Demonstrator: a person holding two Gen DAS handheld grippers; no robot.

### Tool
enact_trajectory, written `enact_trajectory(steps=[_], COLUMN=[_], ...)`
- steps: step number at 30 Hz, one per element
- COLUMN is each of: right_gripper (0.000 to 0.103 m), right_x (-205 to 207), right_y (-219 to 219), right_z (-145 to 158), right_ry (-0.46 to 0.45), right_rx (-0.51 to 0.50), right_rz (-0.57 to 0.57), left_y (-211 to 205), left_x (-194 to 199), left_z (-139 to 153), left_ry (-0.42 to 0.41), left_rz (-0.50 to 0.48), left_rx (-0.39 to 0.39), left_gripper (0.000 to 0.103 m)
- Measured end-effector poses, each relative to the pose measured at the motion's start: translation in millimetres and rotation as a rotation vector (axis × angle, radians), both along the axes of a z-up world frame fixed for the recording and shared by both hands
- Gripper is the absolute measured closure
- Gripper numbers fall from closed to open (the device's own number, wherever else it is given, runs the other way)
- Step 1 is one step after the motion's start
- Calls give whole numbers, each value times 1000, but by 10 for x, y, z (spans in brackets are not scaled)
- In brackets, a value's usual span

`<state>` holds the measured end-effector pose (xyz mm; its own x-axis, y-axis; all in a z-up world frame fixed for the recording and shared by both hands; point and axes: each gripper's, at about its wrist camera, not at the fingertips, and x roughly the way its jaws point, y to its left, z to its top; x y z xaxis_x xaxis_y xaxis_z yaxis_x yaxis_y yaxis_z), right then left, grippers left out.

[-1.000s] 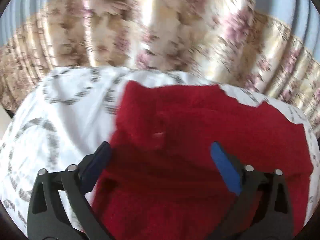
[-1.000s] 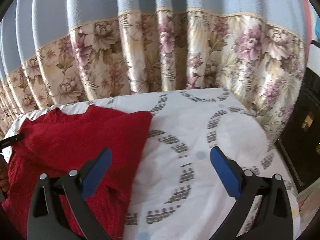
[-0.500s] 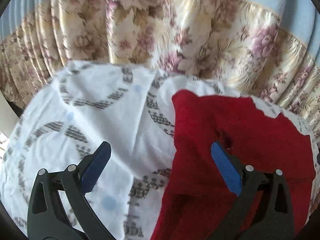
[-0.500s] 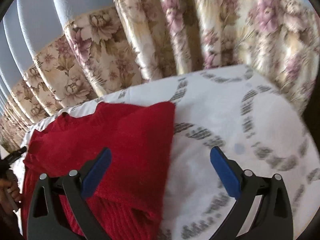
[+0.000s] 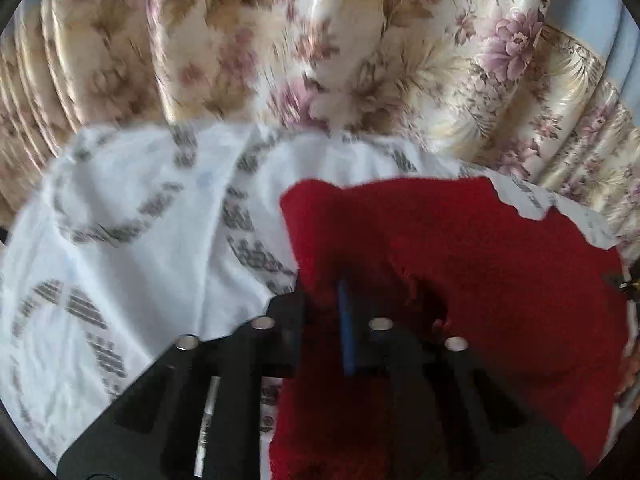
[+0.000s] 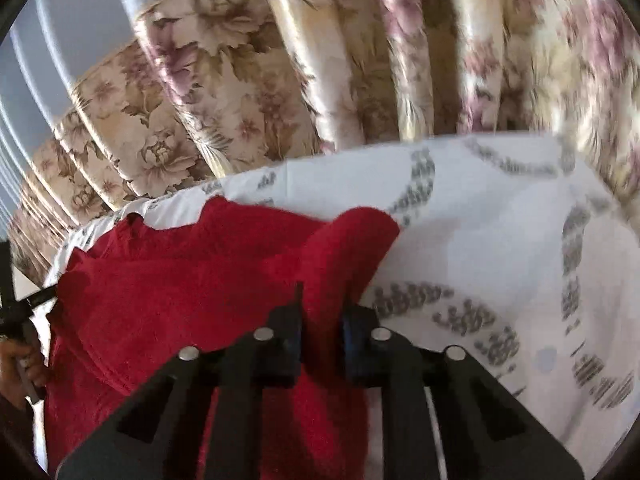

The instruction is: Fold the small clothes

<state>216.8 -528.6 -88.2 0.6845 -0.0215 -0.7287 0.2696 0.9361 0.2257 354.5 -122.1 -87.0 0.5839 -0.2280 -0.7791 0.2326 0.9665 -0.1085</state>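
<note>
One red knitted garment (image 5: 460, 264) lies on a white sheet (image 5: 132, 240) printed with grey ring patterns, and two grippers work on it. In the left wrist view the garment covers the right half of the sheet; in the right wrist view it covers the left half, its right edge lifted into a raised fold. Behind the sheet hangs a pleated floral curtain (image 6: 224, 92) with a plain blue band above. The left gripper (image 5: 324, 316) has its fingers drawn close together, pinching the garment's left edge between them. The right gripper (image 6: 320, 320) likewise has its fingers narrowed on the raised fold of red knit. At the left rim of the right wrist view, a hand (image 6: 18, 364) grips the other tool's handle.
</note>
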Motion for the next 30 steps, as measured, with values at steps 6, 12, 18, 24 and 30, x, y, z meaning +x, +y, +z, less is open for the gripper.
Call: enact_trajectory(steps=[6, 12, 18, 24, 30], right_gripper=[91, 89, 12, 12, 11], right_x=[36, 255, 232, -543, -1013], right_y=[166, 125, -40, -70, 219], right_z=[398, 350, 71, 335, 479], right_ry=[-106, -74, 75, 9, -38], right_rx=[-206, -260, -197, -204, -226], right_rz=[46, 74, 27, 16, 57], left_y=[95, 257, 574, 961, 730], left_x=[-302, -229, -47, -564, -872], left_z=[358, 424, 92, 368, 541], left_ry=[-227, -246, -72, -134, -186], left_rz=[109, 222, 281, 251, 144], left_rx=[31, 48, 160, 111, 69], left_gripper=[93, 91, 20, 7, 6])
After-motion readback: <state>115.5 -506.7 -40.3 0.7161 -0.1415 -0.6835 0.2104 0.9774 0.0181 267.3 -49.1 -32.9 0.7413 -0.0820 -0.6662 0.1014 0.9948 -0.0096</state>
